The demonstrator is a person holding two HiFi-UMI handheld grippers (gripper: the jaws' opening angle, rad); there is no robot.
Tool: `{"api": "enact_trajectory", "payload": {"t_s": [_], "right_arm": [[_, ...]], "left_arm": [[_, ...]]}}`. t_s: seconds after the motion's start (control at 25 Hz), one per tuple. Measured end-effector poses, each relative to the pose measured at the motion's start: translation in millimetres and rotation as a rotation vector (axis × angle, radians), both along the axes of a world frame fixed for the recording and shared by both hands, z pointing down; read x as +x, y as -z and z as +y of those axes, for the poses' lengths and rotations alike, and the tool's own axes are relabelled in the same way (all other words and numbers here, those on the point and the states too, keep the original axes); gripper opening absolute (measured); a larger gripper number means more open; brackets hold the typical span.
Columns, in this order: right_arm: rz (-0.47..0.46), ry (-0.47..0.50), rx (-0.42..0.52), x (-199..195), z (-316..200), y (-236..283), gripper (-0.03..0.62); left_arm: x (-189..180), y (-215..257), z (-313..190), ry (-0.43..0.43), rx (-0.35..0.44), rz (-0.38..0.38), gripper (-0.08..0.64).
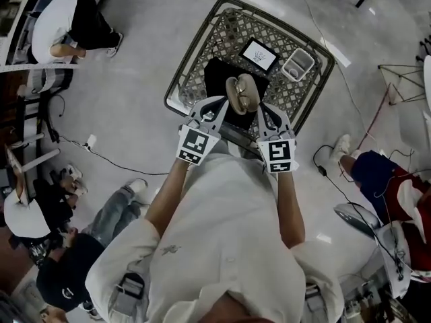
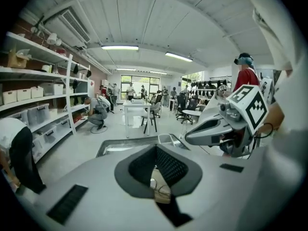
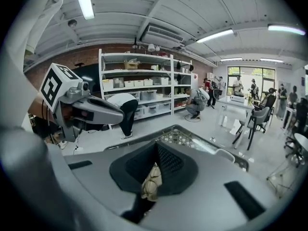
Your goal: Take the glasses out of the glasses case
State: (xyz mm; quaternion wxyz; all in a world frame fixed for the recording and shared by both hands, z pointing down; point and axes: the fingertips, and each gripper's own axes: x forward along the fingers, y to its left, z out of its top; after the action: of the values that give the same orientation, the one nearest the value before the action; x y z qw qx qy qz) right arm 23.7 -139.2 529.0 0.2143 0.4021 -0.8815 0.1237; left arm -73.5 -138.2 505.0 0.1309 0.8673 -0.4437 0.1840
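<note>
Left gripper (image 1: 224,106) closed, pinching the left side of the open glasses case (image 1: 244,91). Thin-framed glasses (image 1: 236,87) lie inside. Case is held over the wire basket's (image 1: 190,58) near edge, long axis seemingly pointing away. Right gripper (image 1: 260,110) is clamped on the right side, equally near.

Tan glasses case (image 1: 250,88) gapes open, glasses (image 1: 235,91) seemingly still inside.

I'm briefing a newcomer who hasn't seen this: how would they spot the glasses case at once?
Find the wire basket in front of the person, with a black cloth inside. The glasses case is the open tan shell over that cloth, between the left hand-held gripper and the right hand-held gripper. Its neighbours, a flat framed picture and a white tray, are neither tan nor rounded.
</note>
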Motion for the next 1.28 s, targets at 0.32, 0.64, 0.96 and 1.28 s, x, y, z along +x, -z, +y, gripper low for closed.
{"api": "enact_trajectory", "payload": {"t_s": [0.32, 0.64, 0.96, 1.28], "right_arm": [[0.070, -0.062, -0.072, -11, -6, -47, 0.006], [0.120, -0.100, -0.140, -25, -8, -83, 0.006], [0.165, -0.091, -0.208, -32, -8, -123, 0.006], [0.202, -0.079, -0.273, -33, -5, -152, 0.008]], "left_arm": [[-2, -49, -11, -0.125, -0.082, 0.002, 0.012], [-7, -77, -16, -0.201, -0.136, 0.013, 0.012], [-6, -105, -17, -0.245, -0.185, 0.000, 0.012], [-6, -120, -17, -0.255, -0.218, -0.001, 0.012]]}}
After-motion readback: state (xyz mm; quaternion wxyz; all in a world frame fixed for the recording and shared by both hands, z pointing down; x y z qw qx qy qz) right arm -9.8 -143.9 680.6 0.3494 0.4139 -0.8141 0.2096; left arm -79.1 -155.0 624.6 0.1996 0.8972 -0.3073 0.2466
